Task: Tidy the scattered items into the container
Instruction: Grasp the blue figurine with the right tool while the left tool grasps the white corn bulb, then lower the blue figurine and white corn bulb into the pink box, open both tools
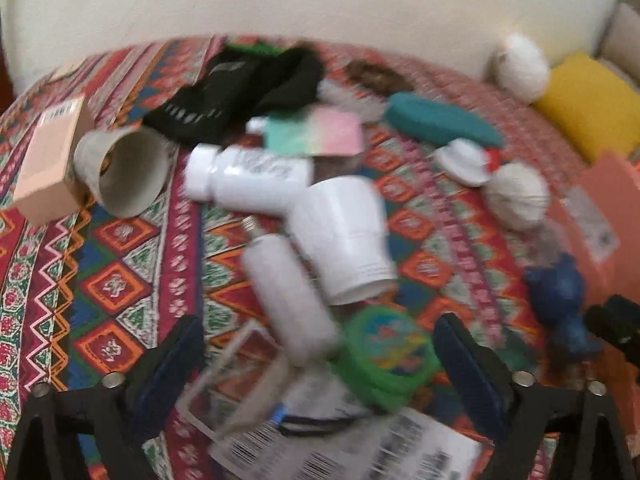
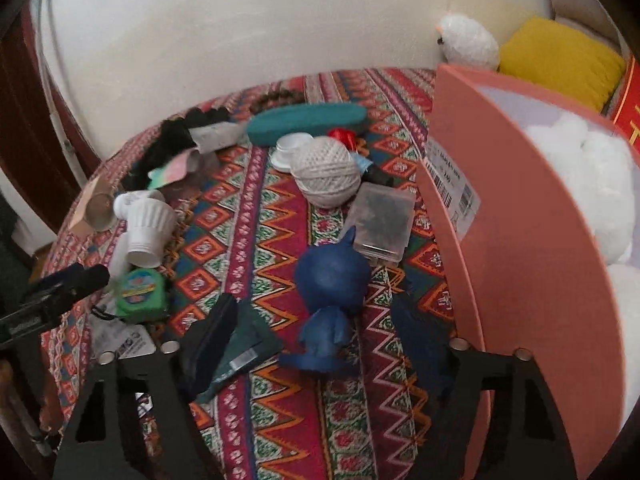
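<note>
While jaws gape, right gripper (image 2: 316, 344) straddles figurine (image 2: 330, 292)

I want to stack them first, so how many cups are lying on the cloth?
2. A white ribbed plastic cup lies on its side mid-cloth beside the white bottle. A grey paper cup lies tipped over at the left, against the tan box. Clutter may hide others.
</note>
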`<state>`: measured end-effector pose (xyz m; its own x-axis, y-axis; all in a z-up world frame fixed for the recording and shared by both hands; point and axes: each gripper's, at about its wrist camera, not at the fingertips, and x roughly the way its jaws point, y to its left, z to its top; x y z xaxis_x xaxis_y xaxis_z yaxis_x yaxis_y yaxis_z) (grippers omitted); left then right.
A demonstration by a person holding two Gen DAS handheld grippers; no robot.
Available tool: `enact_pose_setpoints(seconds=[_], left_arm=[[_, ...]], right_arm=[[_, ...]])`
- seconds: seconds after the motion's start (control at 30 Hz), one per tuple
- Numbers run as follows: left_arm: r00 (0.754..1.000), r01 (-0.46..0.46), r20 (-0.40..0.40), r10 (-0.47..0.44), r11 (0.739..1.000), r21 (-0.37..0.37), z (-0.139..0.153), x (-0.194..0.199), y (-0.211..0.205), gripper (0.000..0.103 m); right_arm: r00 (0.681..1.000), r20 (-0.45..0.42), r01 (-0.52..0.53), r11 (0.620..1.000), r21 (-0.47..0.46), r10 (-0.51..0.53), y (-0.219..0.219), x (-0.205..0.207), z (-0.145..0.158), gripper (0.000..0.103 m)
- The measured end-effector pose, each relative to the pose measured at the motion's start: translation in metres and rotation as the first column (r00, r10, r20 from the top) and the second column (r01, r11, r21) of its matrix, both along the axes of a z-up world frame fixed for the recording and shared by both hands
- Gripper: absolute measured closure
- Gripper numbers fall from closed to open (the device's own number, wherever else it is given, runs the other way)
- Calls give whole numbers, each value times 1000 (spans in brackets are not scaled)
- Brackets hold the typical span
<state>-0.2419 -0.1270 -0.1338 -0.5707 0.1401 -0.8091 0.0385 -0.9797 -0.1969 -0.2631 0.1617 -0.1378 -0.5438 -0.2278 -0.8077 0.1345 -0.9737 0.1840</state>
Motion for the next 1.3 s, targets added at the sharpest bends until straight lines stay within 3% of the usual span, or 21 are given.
enact_pose_setpoints(seconds=[0.1,0.2,0.4,0.47,0.5,0.73,0.9,1.07,1.3], left_arm=[[999,-11,51,11,1000,-13,-15,-11,-4,39],[998,-37,53,38,999,-2,-22,-16,-10,46],[997,-55,56,56,998,-13,-25,-30,-17,75],[997,-56,56,56,998,-14,-23,-31,-17,75],[997,-56,54,57,998,-15,-22,-29,-18,75],[997,-72,-28,72,997,-3,13,13,-31,75],[994,-68,-91,68,998,0,42,53,-32,75],[984,-52,-164,63,996,69,70,73,-28,75],[960,-5,-279,26,997,76,110,96,-9,75]], right_arm=[[998,57,7,1000,-29,-5,4,-11,-13,34],[994,105,3,999,-48,2,7,-19,-26,37],[989,143,-18,999,-27,22,0,-27,-46,45],[990,138,-26,1000,-17,28,-2,-27,-46,60],[990,135,-30,999,-12,32,-3,-26,-46,62],[986,148,-58,994,-88,70,-5,-16,-38,63],[988,105,-103,987,-125,116,-15,0,-19,63],[985,43,-156,973,-171,166,-21,29,6,63],[974,-113,-215,956,-200,195,-18,68,58,63]])
